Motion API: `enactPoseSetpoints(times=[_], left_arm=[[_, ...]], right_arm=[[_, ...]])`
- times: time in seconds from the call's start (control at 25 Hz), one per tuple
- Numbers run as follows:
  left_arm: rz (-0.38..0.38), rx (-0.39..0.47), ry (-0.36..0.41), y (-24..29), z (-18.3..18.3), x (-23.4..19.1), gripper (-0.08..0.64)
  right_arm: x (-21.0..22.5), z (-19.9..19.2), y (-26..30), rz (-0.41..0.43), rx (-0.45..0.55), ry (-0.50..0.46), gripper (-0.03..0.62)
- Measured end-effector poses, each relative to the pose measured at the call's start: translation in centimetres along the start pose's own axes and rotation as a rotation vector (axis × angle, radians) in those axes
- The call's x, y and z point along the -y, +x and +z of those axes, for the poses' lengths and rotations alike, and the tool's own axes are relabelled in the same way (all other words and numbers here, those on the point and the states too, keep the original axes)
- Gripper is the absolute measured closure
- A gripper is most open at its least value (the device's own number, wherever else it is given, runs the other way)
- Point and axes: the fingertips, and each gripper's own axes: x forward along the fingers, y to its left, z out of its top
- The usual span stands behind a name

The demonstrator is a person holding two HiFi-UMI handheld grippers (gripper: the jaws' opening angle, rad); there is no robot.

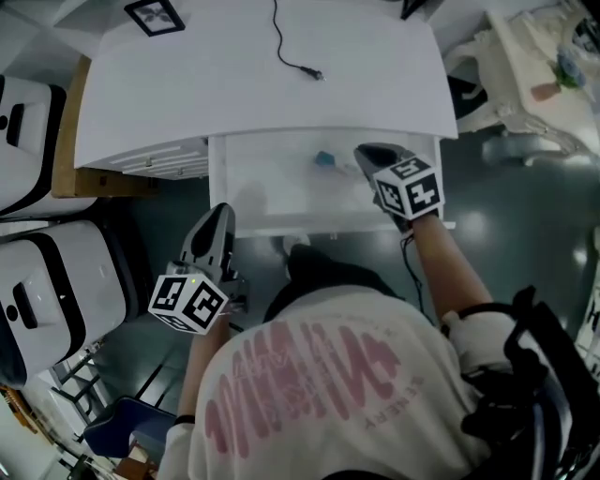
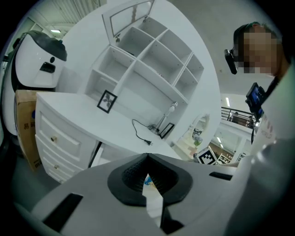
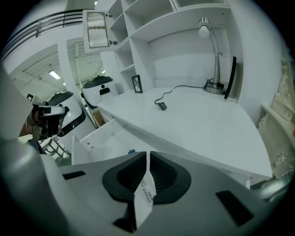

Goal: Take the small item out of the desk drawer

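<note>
The desk drawer (image 1: 272, 183) stands pulled out under the white desktop (image 1: 234, 84). A small blue item (image 1: 325, 159) lies at its back, also seen in the right gripper view (image 3: 131, 150). My right gripper (image 1: 361, 150) hovers over the drawer just right of the item, apart from it, jaws shut (image 3: 147, 153). A white printed strip shows in the slit below its tips. My left gripper (image 1: 222, 208) hangs in front of the drawer's left corner, lower down. Its jaws (image 2: 147, 156) meet at the tips with nothing seen held.
A black cord with a plug (image 1: 298, 64) and a picture frame (image 1: 155, 15) lie on the desktop. A desk lamp (image 3: 209, 37) stands at the back. White machines (image 1: 56, 281) and a brown box (image 1: 66, 159) crowd the left side. Cream furniture (image 1: 525, 66) stands at the right.
</note>
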Motion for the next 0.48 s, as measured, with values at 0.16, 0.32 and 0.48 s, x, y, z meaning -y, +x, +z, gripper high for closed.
enactPoseSetpoints(times=[0.16,0.32,0.48], left_arm=[[0.014,-0.01,-0.042,0.3,-0.9,-1.3,0.531],[0.022,-0.03,-0.059,0.5,-1.5,-1.9,0.531],[0.03,-0.036,-0.078,0.9,-1.7,-2.5,0.531]], right_arm=[[-1.0,-0.4,1.6,0.098,-0.033,0.01,0.497],[-2.3,-1.0,2.5,0.173,-0.087,-0.025,0.311],[-2.9,-2.3,3.6,0.185,-0.157,-0.075,0.311]])
